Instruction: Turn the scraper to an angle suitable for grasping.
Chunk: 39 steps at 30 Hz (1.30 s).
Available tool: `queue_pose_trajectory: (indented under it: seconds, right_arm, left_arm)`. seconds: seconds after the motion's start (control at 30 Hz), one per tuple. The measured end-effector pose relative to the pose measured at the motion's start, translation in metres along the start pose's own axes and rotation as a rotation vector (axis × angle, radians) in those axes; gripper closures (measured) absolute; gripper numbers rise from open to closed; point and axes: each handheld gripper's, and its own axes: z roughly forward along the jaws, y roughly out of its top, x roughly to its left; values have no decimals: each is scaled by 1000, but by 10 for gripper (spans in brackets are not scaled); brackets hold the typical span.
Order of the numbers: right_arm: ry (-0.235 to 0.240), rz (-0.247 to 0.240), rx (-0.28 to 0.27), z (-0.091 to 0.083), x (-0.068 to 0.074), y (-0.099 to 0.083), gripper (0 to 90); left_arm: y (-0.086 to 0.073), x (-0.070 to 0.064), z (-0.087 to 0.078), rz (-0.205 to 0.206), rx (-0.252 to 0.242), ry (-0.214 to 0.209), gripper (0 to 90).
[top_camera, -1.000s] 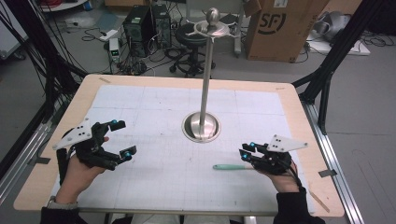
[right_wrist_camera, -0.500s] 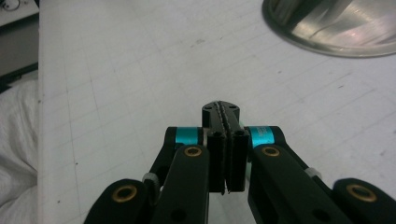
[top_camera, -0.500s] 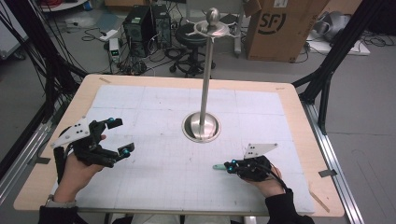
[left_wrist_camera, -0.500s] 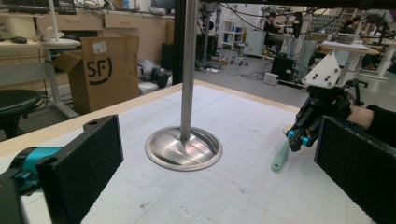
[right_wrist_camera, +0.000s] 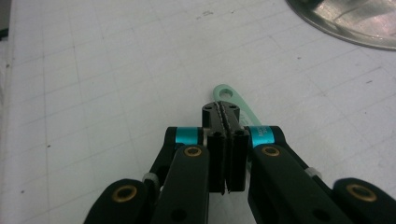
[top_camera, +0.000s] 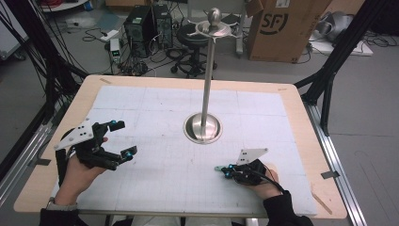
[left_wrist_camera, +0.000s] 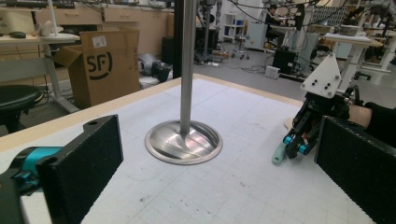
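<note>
1. Locate the mint-green handle (right_wrist_camera: 233, 100). It lies flat on the gridded mat (top_camera: 155, 183), directly under and ahead of the tips of your right gripper (right_wrist_camera: 226, 116). Its ringed end projects just beyond the fingertips.
2. Note the state of the right gripper. Its two fingers (right_wrist_camera: 215, 140) stand pressed together with no visible gap. The handle passes beneath them. You cannot tell from these views whether any part of it is pinched between the pads.
3. Note the state of your left gripper (top_camera: 117, 139). Its jaws stand wide apart and hold nothing. It hovers well apart from the handle, on the far side of the steel stand (top_camera: 203, 127).
4. Expect a light, stiff, thin plastic part. Its smooth surface will likely slip sideways under a shallow pinch, and its low profile leaves little height to grip.
5. Take hold across the narrow width of the shaft, just behind the ring, with the pads square to its flat sides.
6. Read the long axis. It runs from under the right fingers away and slightly to their left, with the ringed end leading, pointing away from the hand.
</note>
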Motion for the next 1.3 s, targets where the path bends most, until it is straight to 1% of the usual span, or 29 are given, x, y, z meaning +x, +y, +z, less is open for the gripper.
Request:
queue_pose_trajectory:
  seconds: [0.07,0.1,0.13,0.17,0.2,0.23,0.27,0.3,0.33,0.37,0.4,0.47,0.5,0.53,0.57,0.63,0.67,0.7,0.77,0.8,0.83,0.87,0.93,1.0,1.13,1.17,1.23,1.3]
  right_arm:
    - [-7,-5,8,1,0,0,897]
    - [-17,-6,7,2,-1,1,897]
    - [-39,-8,6,3,-1,1,897]
    - [-39,-8,6,3,-1,1,897]
    - [-71,-3,8,4,-3,3,897]
    - [-89,-1,11,4,-4,3,897]
    - [-104,5,13,5,-5,4,897]
    - [-104,5,13,5,-5,4,897]
    - [-133,24,16,5,-7,5,897]
    - [-146,33,15,6,-9,5,897]
    - [-146,33,15,6,-9,5,897]
    - [-162,78,16,6,-15,6,897]
    - [-162,103,12,6,-17,6,897]
    - [-174,122,11,6,-20,6,897]
    - [-174,122,11,6,-20,6,897]
    - [-202,154,3,7,-26,6,898]
    - [-202,154,3,7,-26,6,898]
    - [-215,169,-4,7,-30,6,898]
    - [-220,173,-5,7,-32,6,898]
    - [-232,187,-11,7,-35,5,898]
    - [-232,187,-11,7,-35,5,898]
    - [-248,191,-14,6,-38,5,898]
    - [-256,200,-18,6,-40,4,898]
    - [-251,208,-23,6,-41,3,898]
    - [-248,205,-18,5,-41,4,898]
    - [-238,208,-27,3,-41,5,898]
    - [-222,216,-62,-2,-41,6,898]
    - [-221,218,-111,-14,-42,9,898]
  left_arm:
    - [-1,0,0,1,4,-1,17]
    - [-1,-1,-1,-1,2,1,17]
    - [-2,0,-1,1,4,2,17]
    - [-3,-1,-2,0,3,3,17]
    - [-3,-1,-3,-1,6,4,17]
    - [-4,-1,-3,-1,6,4,17]
    - [-4,-1,-4,-1,8,8,17]
    - [-5,-1,-4,-1,11,10,17]
    - [-6,-1,-5,-1,14,11,17]
    - [-6,-1,-5,-3,16,12,17]
    - [-7,-1,-5,-2,18,15,17]
    - [-8,-2,-6,-2,26,20,17]
    - [-9,-2,-6,1,32,23,17]
    - [-10,-3,-6,5,38,26,17]
    - [-11,-3,-6,6,42,27,17]
    - [-12,-4,-6,7,47,28,17]
    - [-12,-4,-7,7,49,29,17]
    - [-13,-5,-7,8,51,31,17]
    - [-13,-5,-8,6,51,34,17]
    - [-13,-5,-9,5,51,35,17]
    - [-14,-5,-9,5,51,35,17]
    - [-14,-5,-9,3,50,37,17]
    - [-14,-5,-10,3,51,35,17]
    - [-14,-5,-10,3,51,34,17]
    - [-16,-6,-7,0,60,29,17]
    - [-16,-6,-7,0,60,29,17]
    - [-16,-5,-7,-1,60,26,17]
    - [-15,-5,-6,-6,50,25,17]
